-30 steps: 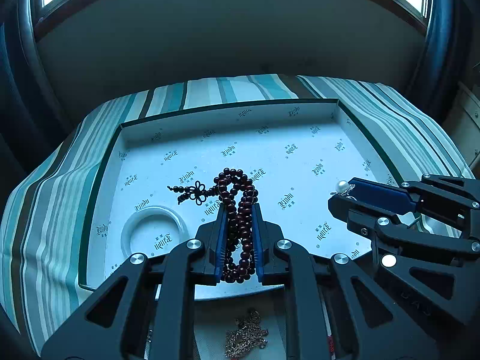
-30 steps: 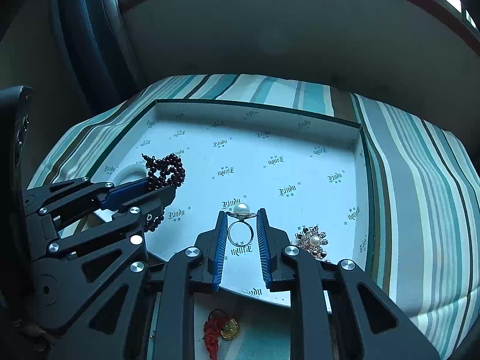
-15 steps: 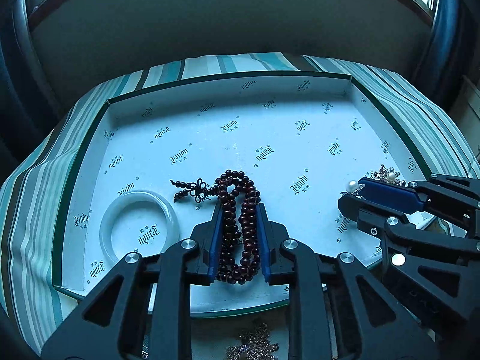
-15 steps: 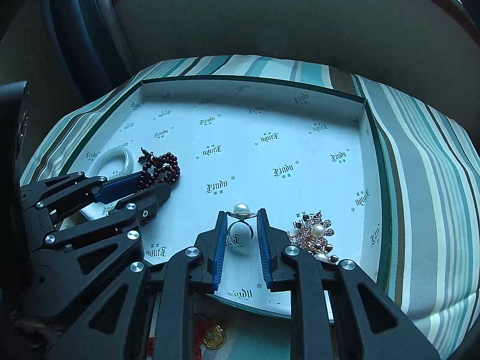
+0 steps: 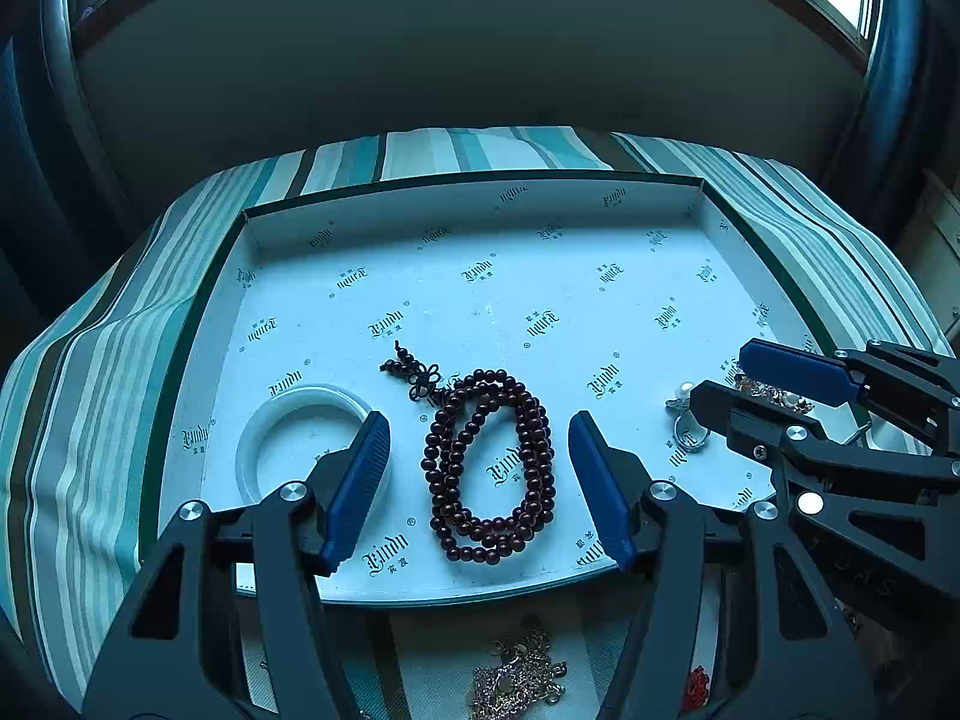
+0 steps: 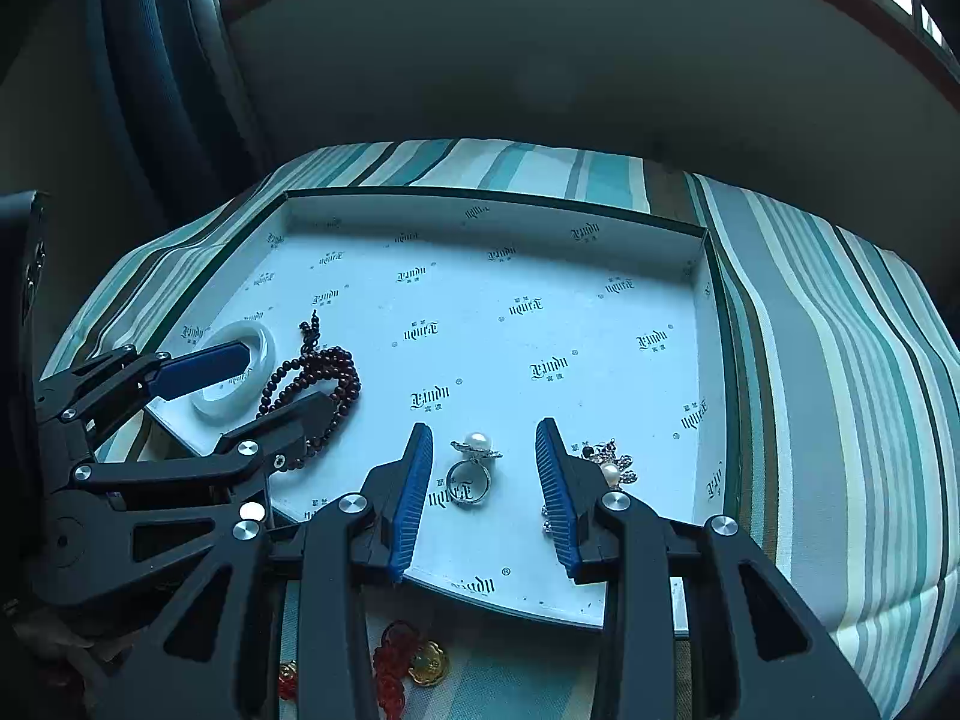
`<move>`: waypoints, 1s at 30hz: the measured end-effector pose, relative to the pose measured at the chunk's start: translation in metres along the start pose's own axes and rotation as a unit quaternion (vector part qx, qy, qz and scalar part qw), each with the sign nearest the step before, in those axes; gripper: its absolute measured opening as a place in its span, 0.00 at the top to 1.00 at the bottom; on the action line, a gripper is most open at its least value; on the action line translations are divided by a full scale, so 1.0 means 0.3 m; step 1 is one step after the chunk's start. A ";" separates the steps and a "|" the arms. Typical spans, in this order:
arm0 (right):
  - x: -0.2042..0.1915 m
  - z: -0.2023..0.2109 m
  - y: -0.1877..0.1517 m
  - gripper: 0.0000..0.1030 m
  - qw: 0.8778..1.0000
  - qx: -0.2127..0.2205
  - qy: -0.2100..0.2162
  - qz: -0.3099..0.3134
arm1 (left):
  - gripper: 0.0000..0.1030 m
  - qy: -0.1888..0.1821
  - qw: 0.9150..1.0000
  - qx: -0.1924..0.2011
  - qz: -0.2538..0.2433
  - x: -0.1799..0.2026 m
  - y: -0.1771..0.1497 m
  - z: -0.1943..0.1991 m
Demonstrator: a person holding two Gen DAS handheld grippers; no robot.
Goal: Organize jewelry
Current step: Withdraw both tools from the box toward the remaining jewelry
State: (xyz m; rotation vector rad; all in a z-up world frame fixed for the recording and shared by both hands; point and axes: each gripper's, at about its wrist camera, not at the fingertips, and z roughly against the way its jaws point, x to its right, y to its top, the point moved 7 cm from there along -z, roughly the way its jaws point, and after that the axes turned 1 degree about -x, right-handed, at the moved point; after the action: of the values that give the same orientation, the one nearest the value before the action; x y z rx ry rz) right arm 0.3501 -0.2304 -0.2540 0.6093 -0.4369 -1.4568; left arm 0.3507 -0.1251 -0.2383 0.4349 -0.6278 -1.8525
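Note:
A shallow white box lid (image 5: 540, 222) (image 6: 600, 252) printed with logos lies on a striped cloth. A dark red bead bracelet (image 5: 489, 462) (image 6: 318, 381) lies loose in it between the fingers of my left gripper (image 5: 477, 426) (image 6: 270, 381), whose jaws are opening and do not touch the beads. A pearl ring (image 6: 474, 468) (image 5: 684, 420) lies on the lid floor between the fingers of my right gripper (image 6: 483, 435) (image 5: 717, 372), whose jaws are opening too, clear of the ring. A white jade bangle (image 5: 300, 438) (image 6: 231, 372) rests at the lid's left.
A pearl-and-crystal brooch (image 6: 606, 465) lies just right of the right gripper's finger. In front of the lid on the cloth are a gold chain piece (image 5: 519, 678) and a red and gold charm (image 6: 414, 660). A dark wall and window rise behind the table.
Both grippers have let go: the left jaws spread off the bead bracelet, which now lies flat as a loop, and the right jaws spread off the pearl ring.

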 end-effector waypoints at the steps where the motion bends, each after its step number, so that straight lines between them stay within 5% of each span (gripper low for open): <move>1: 0.000 0.012 0.003 0.64 1.000 0.002 0.000 0.001 | 0.37 -0.001 1.000 0.003 0.000 -0.001 0.005 0.013; 12: -0.023 0.147 -0.037 0.64 1.000 0.008 -0.004 0.018 | 0.34 0.001 1.000 0.013 0.003 -0.022 -0.037 0.161; 30: -0.036 0.256 -0.353 0.64 0.999 -0.045 -0.016 0.019 | 0.34 0.007 0.999 -0.035 0.001 0.008 -0.357 0.303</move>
State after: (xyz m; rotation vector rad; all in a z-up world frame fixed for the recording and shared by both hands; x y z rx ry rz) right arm 0.2189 -0.2295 -0.2595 0.5040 -0.4042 -1.4443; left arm 0.2187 -0.0779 -0.2312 0.4012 -0.5524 -1.8616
